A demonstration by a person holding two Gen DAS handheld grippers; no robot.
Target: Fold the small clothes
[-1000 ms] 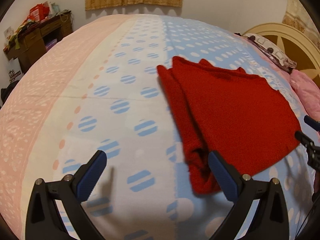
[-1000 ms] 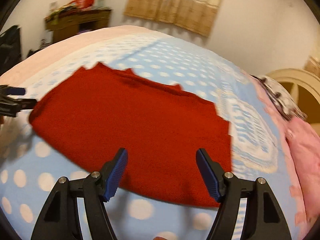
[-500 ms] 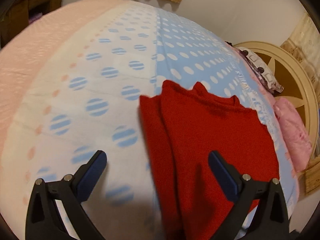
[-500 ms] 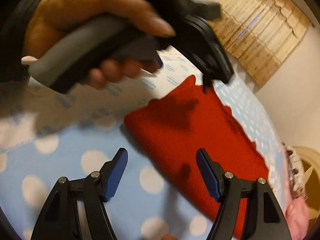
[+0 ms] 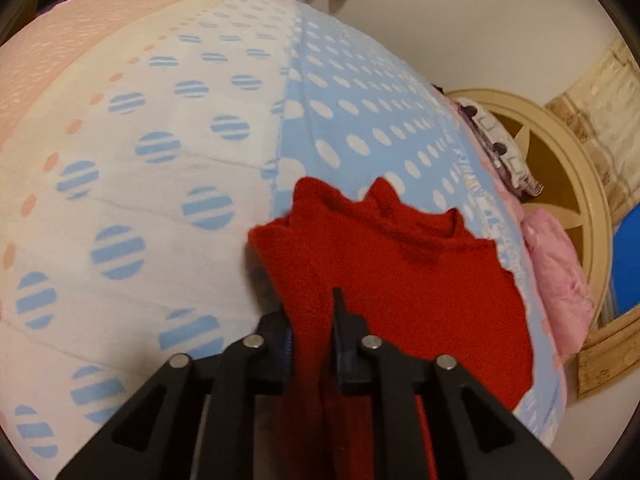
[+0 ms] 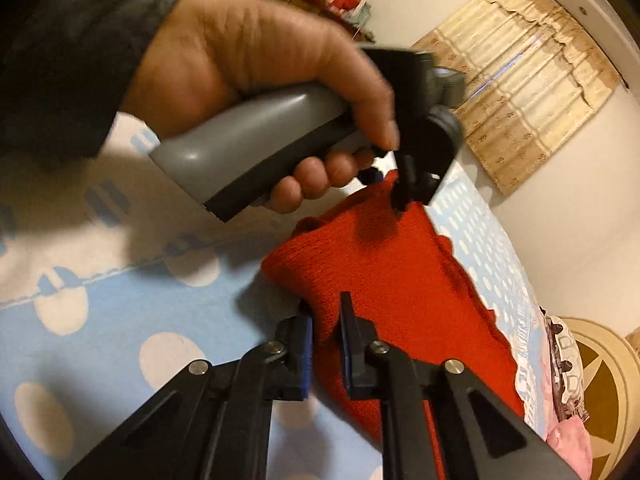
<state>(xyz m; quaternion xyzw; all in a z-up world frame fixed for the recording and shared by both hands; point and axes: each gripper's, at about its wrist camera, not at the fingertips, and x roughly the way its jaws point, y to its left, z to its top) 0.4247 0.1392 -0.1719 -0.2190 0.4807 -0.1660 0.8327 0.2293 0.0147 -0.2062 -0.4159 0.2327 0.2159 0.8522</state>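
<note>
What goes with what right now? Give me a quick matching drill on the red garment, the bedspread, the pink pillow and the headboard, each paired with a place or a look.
Column one:
1. red garment
2. bedspread
3. pink pillow
4. headboard

Column two:
A. cream wood, curved rim, at the bed's end
B. pinched between the pads of both grippers
C. soft, lying against the headboard
D. blue, white and pink, dotted, under the garment

Pairs: 1-B, 2-D, 3-C, 4-A
</note>
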